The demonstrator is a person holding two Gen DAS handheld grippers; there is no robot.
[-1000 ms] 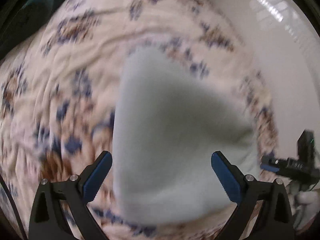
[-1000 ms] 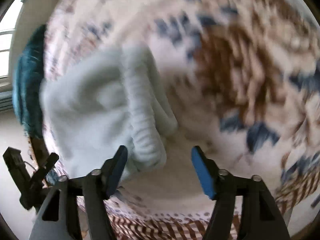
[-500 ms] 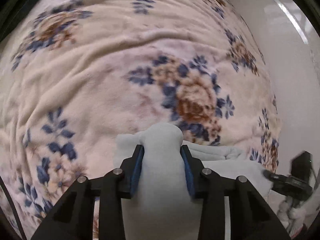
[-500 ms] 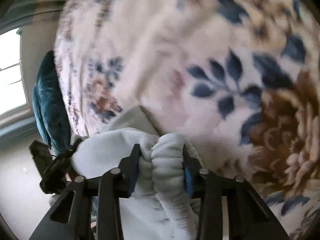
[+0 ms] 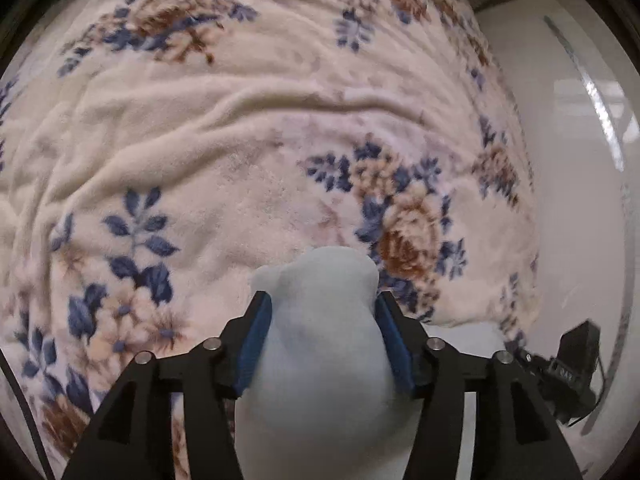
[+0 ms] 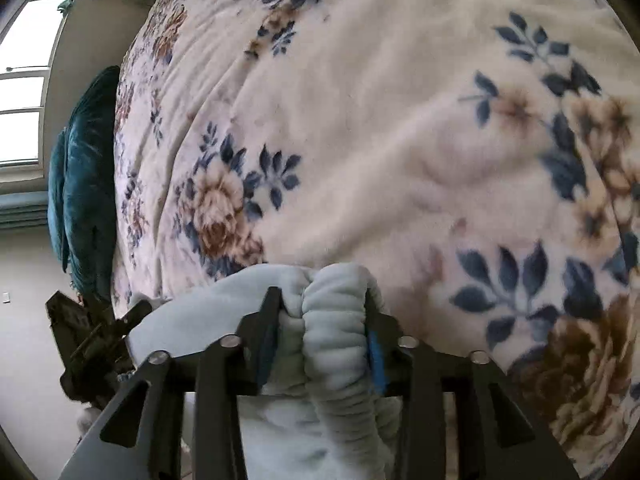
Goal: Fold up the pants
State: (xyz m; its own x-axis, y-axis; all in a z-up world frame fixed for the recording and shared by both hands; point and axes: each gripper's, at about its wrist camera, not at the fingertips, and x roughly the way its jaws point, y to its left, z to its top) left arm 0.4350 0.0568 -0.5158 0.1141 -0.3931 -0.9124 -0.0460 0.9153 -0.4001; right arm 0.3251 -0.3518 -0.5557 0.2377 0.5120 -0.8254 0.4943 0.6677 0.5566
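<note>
Rumpled cream floral blanket (image 5: 224, 152) over the bed.

The pants (image 5: 320, 344) sit bunched between the left gripper (image 5: 322, 334) fingers above the blanket (image 5: 208, 152) on the bed, near its right edge; the right gripper (image 6: 320, 336) pinches their waistband near the bed's left edge.

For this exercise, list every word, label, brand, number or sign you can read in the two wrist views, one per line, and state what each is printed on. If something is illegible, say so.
Faint pale marks on the other tool's black body, seen in the left wrist view: too small and blurred to read.
No readable text on the pale pants, on the floral blanket, or on either tool's fingers.
</note>
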